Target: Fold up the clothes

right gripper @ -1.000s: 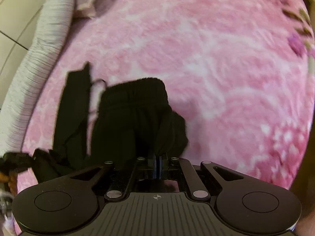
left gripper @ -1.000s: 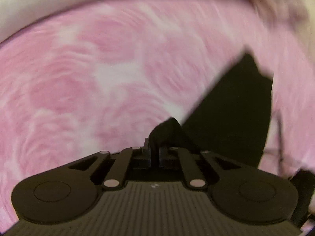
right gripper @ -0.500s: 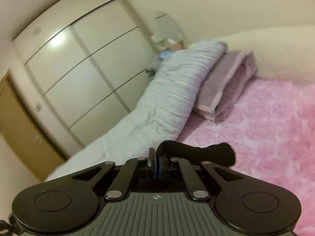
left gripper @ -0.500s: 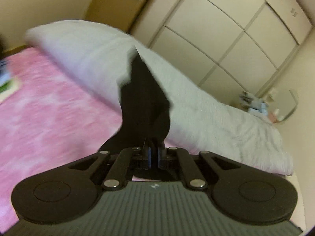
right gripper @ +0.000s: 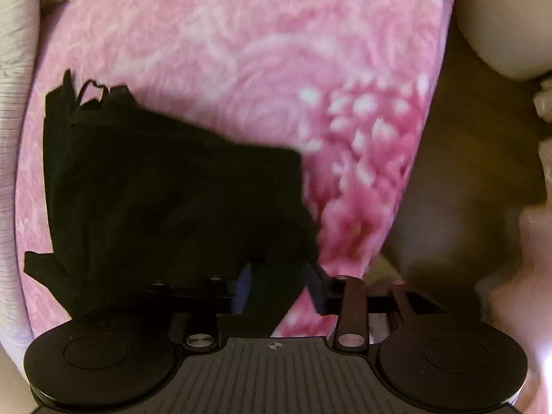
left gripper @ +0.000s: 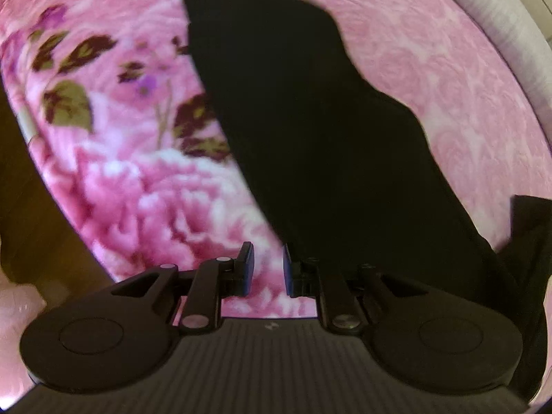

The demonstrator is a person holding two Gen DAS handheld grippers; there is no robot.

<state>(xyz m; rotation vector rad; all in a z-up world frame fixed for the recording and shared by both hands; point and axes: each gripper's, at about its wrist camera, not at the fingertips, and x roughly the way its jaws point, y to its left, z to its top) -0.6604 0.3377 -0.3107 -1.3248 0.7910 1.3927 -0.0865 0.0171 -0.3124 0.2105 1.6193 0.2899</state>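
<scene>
Black garment (left gripper: 310, 131) lies on the pink blanket (left gripper: 431, 69) of the bed, one long strip in left view, bunched at the drawstring end in right view. Left claw (left gripper: 268, 269) opening, nothing between its jaws. Right claw (right gripper: 279, 288) opening, cloth between the jaws but not pinched. I'd let go fully, lift clear, then regrip edges to square the fold.
</scene>
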